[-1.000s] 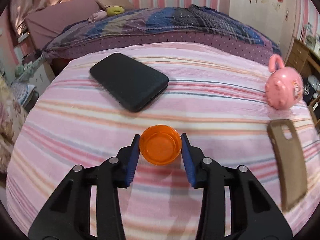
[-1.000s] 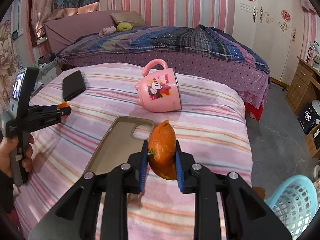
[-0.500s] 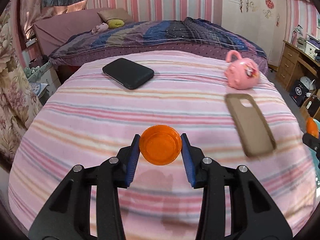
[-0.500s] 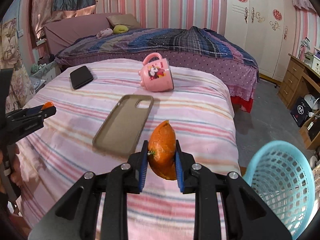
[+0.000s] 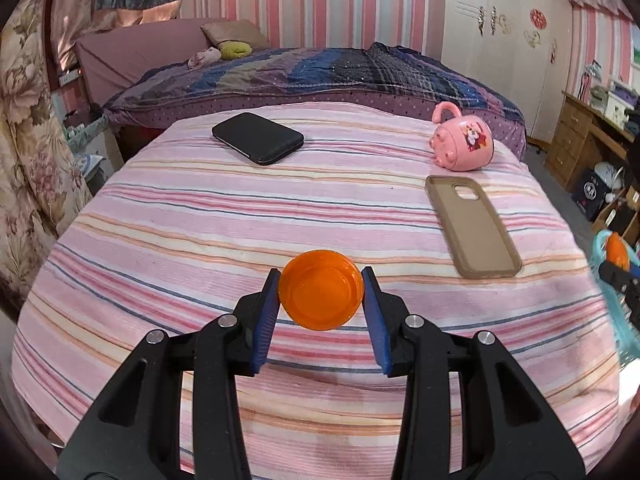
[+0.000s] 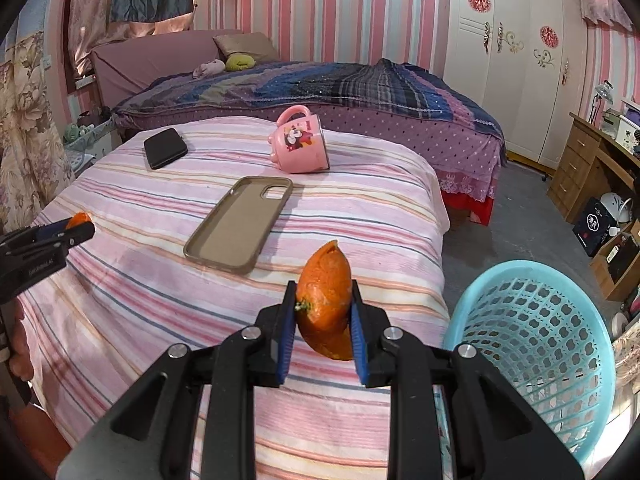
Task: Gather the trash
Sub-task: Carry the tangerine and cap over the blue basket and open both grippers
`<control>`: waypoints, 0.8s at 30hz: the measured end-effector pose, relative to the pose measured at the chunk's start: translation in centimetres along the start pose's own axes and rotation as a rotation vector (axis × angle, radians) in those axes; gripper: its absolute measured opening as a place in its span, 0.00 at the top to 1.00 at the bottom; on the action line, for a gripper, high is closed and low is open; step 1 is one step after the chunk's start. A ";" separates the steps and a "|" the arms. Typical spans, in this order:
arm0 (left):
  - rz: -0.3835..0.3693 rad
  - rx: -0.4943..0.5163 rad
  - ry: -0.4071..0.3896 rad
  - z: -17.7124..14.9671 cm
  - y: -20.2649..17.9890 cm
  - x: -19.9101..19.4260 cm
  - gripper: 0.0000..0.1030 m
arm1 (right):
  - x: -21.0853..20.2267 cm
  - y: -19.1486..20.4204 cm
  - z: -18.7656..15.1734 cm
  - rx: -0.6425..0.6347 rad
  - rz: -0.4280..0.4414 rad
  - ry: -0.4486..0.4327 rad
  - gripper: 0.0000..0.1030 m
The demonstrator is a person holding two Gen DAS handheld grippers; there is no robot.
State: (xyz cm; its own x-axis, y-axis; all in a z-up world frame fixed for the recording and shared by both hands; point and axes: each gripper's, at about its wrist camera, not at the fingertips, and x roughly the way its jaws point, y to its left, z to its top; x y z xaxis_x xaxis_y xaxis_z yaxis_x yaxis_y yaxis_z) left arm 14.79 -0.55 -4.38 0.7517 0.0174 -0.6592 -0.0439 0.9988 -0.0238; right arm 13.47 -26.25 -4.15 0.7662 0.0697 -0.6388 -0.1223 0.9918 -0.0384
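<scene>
A home bedroom: quilted bed [image 6: 320,92], wardrobe [image 6: 516,52], pink striped wallpaper [image 6: 248,4].

Left wrist view sits low over the near edge of the striped bedspread [image 5: 280,208], facing along its gripper fingers toward the far bed. Right wrist view looks the same way from further right, blue basket [image 6: 532,344] lower right. Both share phone case [image 5: 472,226] [image 6: 240,224], pink mug [image 5: 464,144] [image 6: 300,146], black phone [image 5: 258,138] [image 6: 165,148].

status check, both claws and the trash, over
Left claw shut on orange cap, over the bed. Right claw shut on orange peel, beside blue basket. Nothing between peel and basket.
</scene>
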 end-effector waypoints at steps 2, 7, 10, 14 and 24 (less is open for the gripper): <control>-0.014 -0.015 -0.006 0.1 -0.1 -0.3 0.62 | -0.3 -0.5 -0.1 -0.004 -0.006 -0.007 0.76; -0.017 0.009 -0.026 0.1 -1.2 -0.7 0.62 | -1.4 -2.5 -0.7 0.010 -0.031 -0.020 0.76; -0.042 0.010 -0.037 0.2 -1.9 -1.0 0.62 | -2.4 -4.3 -1.3 0.030 -0.061 -0.025 0.76; -0.089 0.012 -0.051 0.5 -3.9 -1.6 0.62 | -3.6 -7.6 -2.1 0.064 -0.117 -0.026 0.76; -0.261 0.118 -0.082 0.3 -17.0 -3.1 0.62 | -4.9 -16.3 -3.9 0.192 -0.239 -0.021 0.76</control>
State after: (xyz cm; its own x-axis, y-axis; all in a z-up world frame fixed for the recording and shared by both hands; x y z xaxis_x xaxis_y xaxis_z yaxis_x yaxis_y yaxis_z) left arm 13.44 -17.51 -1.72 0.7785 -0.2414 -0.5794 0.2310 0.9685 -0.0931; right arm 9.23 -43.13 -3.39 0.7723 -0.1680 -0.6127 0.1834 0.9823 -0.0382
